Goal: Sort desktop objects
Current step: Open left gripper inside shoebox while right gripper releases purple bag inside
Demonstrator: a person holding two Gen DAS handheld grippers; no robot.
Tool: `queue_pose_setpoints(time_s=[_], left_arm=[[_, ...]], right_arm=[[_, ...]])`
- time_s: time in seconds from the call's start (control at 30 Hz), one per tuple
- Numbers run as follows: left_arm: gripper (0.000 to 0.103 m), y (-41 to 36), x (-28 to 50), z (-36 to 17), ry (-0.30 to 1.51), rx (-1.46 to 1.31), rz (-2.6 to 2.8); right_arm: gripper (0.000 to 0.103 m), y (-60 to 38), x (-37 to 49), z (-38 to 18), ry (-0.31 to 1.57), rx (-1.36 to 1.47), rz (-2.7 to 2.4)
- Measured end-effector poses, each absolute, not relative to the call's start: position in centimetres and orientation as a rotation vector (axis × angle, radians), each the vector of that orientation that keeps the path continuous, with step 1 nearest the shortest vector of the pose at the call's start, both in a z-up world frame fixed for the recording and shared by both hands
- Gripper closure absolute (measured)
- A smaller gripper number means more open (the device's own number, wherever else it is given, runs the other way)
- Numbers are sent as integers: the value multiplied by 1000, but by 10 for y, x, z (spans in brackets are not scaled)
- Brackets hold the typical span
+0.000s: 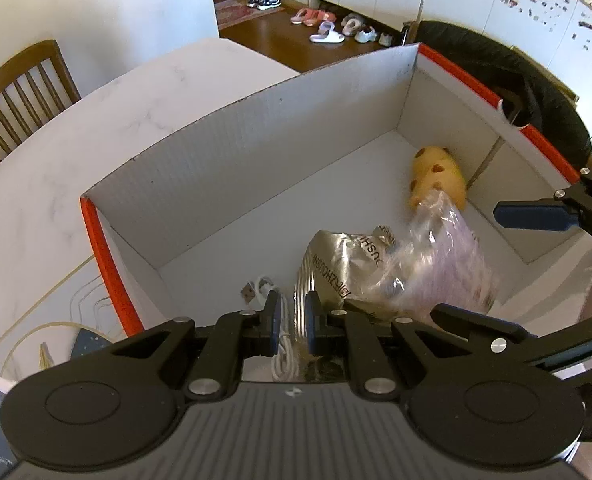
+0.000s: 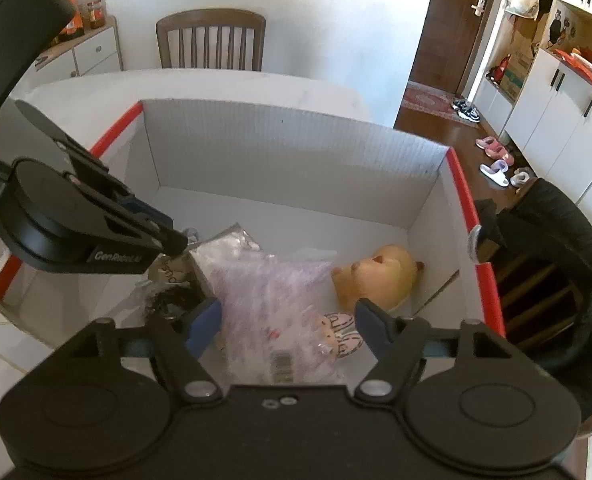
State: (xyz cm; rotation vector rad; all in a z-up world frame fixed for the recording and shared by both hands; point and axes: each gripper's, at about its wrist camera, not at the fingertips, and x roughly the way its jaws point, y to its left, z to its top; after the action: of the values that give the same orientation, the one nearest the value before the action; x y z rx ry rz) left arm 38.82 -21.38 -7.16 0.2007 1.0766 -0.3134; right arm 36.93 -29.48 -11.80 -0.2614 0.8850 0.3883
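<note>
**Both claws over the open box, right one spread wide**

The left gripper (image 1: 292,322) hangs just inside the near wall of the cardboard box (image 1: 224,160), its blue-padded fingers drawn close with a narrow gap between them. A white cable (image 1: 284,364) lies coiled in that gap, but whether the pads press it cannot be told. Just beyond the fingertips sits a silver foil pouch (image 1: 335,264), and a clear plastic bag (image 1: 439,264) leans on its right side.

The right gripper (image 2: 288,320) is released, jaws wide apart and grasping nothing, hovering over the same clear plastic bag (image 2: 272,292), which lies on the box floor with a barcode label facing up. Past the bag, in the far right corner, rests a yellow plush toy (image 2: 375,280), touching the box wall (image 2: 296,152).

The box, trimmed in orange-red along its short edges, stands on a white marble table (image 1: 96,128). A wooden chair (image 2: 210,40) stands at the table's far side.
</note>
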Motion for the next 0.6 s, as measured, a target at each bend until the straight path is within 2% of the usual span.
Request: queue_pose_setpoints(time_s=[0.6], left_arm=[[92, -191, 350, -41, 978, 55, -373]], right_arm=[[9, -328, 337, -72, 768, -103, 412]])
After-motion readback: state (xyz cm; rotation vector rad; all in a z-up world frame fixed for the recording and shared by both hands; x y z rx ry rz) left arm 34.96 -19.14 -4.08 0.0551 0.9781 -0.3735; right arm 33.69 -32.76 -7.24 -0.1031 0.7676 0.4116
